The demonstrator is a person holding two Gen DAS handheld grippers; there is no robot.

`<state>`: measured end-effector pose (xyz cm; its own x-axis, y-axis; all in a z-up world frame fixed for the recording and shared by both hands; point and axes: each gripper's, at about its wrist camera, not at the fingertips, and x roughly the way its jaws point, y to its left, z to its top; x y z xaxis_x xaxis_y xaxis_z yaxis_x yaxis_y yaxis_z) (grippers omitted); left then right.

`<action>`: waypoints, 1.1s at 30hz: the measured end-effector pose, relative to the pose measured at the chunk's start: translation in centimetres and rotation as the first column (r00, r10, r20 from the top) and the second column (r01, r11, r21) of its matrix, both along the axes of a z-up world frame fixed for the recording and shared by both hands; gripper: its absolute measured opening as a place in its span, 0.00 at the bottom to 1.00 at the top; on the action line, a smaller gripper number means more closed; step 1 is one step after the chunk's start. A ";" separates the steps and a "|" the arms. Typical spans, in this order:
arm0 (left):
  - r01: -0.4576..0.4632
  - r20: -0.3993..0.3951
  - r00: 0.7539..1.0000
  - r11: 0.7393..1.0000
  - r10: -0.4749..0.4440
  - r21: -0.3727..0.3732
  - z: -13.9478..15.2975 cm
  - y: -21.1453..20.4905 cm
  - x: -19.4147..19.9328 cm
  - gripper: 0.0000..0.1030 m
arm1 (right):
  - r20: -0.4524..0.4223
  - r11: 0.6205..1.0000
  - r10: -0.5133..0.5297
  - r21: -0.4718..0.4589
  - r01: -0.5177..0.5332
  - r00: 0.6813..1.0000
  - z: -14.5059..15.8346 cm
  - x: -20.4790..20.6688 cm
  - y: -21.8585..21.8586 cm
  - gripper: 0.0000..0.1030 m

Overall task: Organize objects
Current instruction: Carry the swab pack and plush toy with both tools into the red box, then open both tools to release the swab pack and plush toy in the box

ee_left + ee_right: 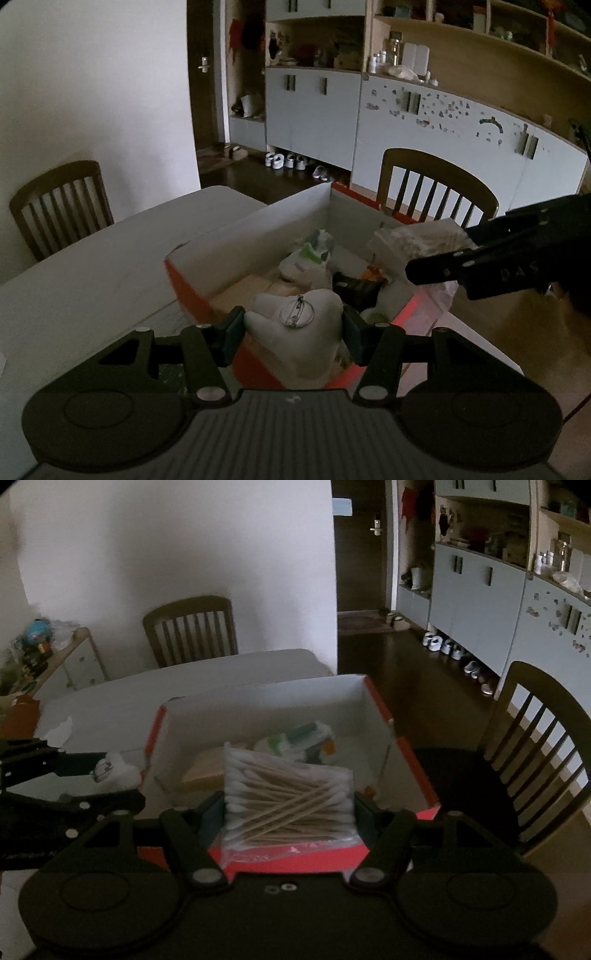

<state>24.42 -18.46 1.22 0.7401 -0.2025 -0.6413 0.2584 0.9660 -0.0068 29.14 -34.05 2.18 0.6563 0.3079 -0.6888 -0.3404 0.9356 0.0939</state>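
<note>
My left gripper (293, 332) is shut on a white plush badge (295, 332) with a round metal pin back, held above the near rim of the red box (184, 291). In the right wrist view that badge (118, 771) hangs just left of the box's left wall (151, 746). My right gripper (290, 812) is shut on a clear bag of cotton swabs (288, 797), over the box's near edge. In the left wrist view the right gripper (436, 271) comes in from the right with the bag (417, 236).
Inside the box lie a white and green packet (295, 740), a tan flat piece (203, 771) and dark items (354, 286). The box stands on a white table (92, 266). Wooden chairs (436, 188) (190, 627) stand around it. Cabinets (314, 107) line the far wall.
</note>
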 end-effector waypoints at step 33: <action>-0.019 -0.197 0.979 0.991 0.045 0.132 -6.3 -2.2 14.5 0.54 | -0.157 0.984 0.101 -0.128 -0.121 0.982 -7.6 9.1 1.9 0.69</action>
<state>38.91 -20.66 -5.07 0.5996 -0.0869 -0.7956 0.2334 0.9698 0.0700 38.29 -32.18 -5.46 0.5097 0.2692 -0.8171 -0.4348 0.9002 0.0253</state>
